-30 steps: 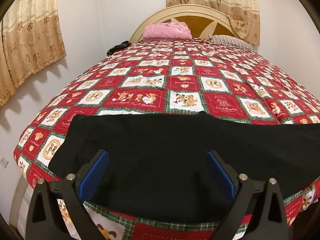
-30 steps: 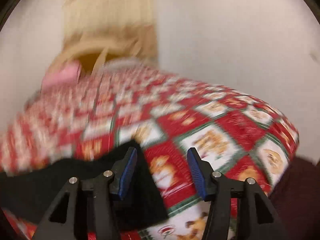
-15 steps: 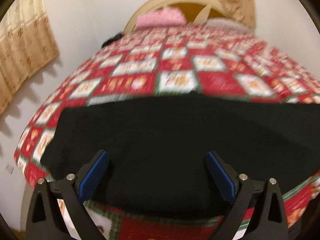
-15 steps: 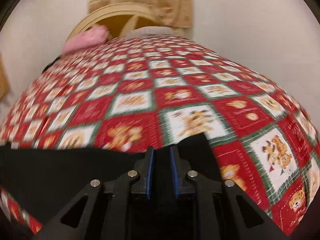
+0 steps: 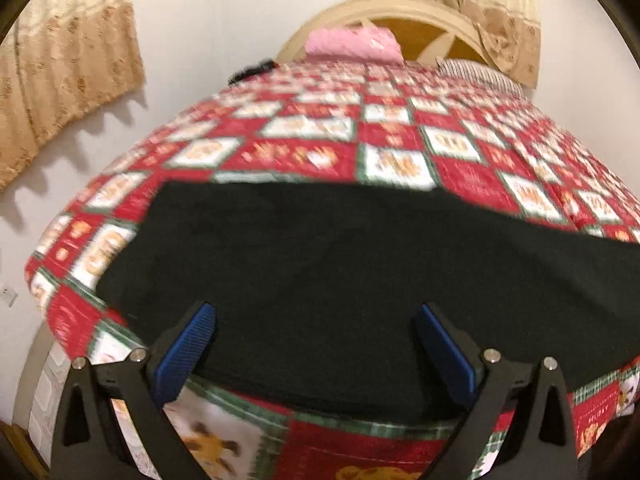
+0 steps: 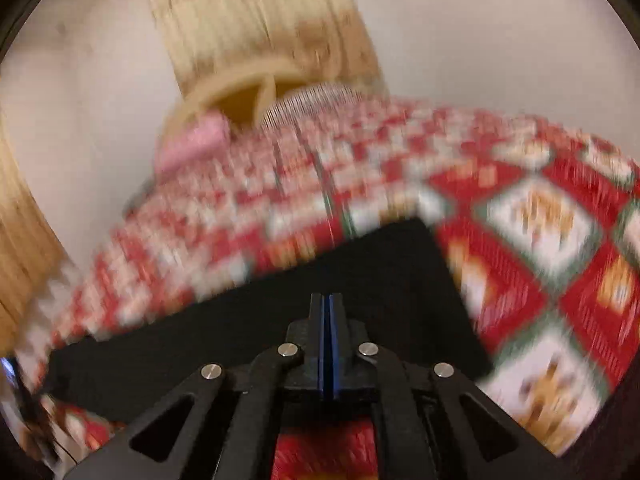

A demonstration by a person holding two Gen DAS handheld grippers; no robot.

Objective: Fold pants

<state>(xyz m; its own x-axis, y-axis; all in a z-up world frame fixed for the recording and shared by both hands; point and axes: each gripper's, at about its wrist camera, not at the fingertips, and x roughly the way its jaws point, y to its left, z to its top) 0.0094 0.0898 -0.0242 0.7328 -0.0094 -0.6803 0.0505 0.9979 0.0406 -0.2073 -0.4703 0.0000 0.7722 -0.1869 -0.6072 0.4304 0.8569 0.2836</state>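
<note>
The bed point(image 5: 472, 168) carries black pants point(image 5: 340, 264) spread flat across its near edge. No writing is legible. The left hand-held gripper point(image 5: 316, 344) gapes over them; the right hand-held gripper point(image 6: 329, 336) has just pinched closed at their hem, cloth between its pads unclear.

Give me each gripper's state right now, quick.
Left gripper: jaws open above the black pants, gripping nothing.
Right gripper: jaws have just closed, shut on the pants' edge.

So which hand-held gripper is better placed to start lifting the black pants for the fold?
The right hand-held gripper, probably: its jaws are shut at the near edge of the black pants. The left hand-held gripper is wide open over the pants, gripping nothing.
</note>
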